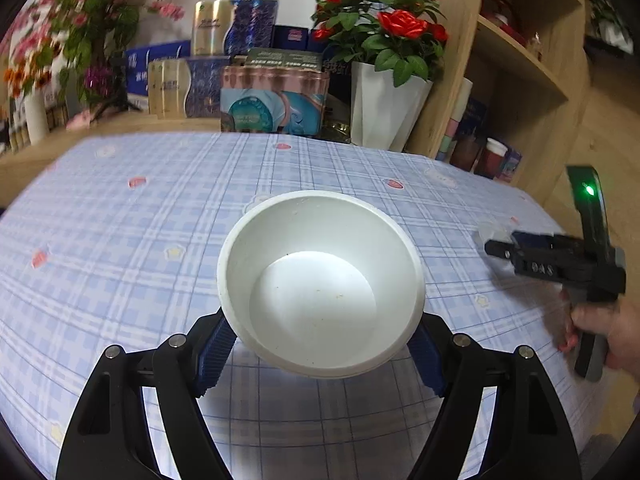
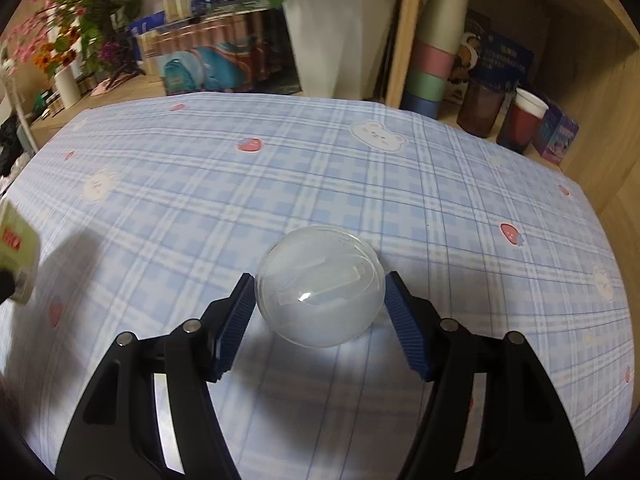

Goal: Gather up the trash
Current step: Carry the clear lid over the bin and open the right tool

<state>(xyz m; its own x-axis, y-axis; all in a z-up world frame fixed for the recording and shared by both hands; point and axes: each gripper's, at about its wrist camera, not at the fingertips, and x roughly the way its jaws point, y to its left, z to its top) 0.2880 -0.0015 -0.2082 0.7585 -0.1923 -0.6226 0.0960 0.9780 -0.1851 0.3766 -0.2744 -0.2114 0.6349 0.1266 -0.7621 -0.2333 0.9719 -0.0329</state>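
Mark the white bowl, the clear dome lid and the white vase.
white bowl (image 1: 316,300), left wrist view, inner bottom.
clear dome lid (image 2: 320,288), right wrist view, top of dome.
white vase (image 1: 380,108), left wrist view, front face.

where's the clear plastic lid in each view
Left wrist view: the clear lid is small at the right edge, at the tips of the right gripper.
Right wrist view: it sits low centre, between the blue fingers.
Shared landmark: the white flower pot behind the checked tablecloth.
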